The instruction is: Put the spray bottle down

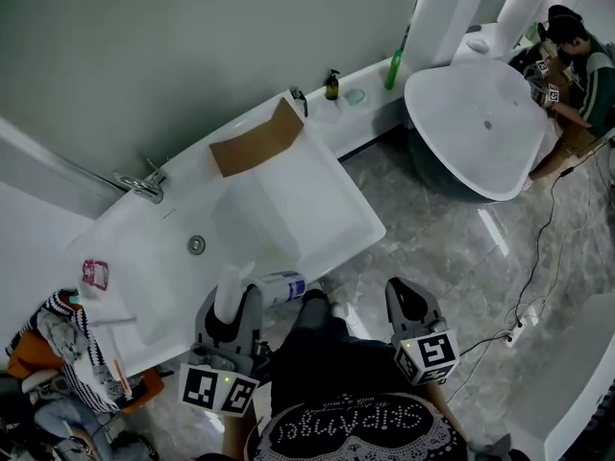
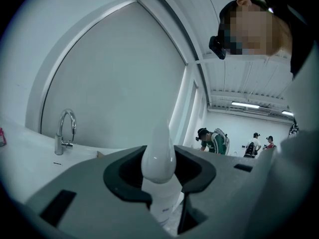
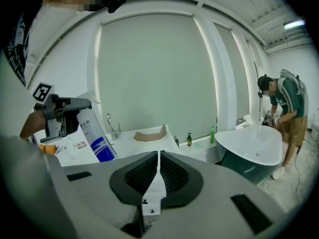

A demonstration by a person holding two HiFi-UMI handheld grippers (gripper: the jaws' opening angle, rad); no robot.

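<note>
Status: not complete. The left gripper [image 1: 231, 301] is clamped on the spray bottle [image 1: 274, 286], holding it in the air just off the near rim of the white tub [image 1: 317, 200]. Remaining: lower the bottle onto a surface and release. The right gripper [image 1: 408, 301] is closed and empty, away from the tub. The bottle's blue label is too small to read.

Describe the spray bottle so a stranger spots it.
Find the rectangular white bathtub. At its near rim, the left hand-held gripper grips the spray bottle. Unlike the green bottle and dark bottle on the far ledge, it is white with a blue label.
</note>
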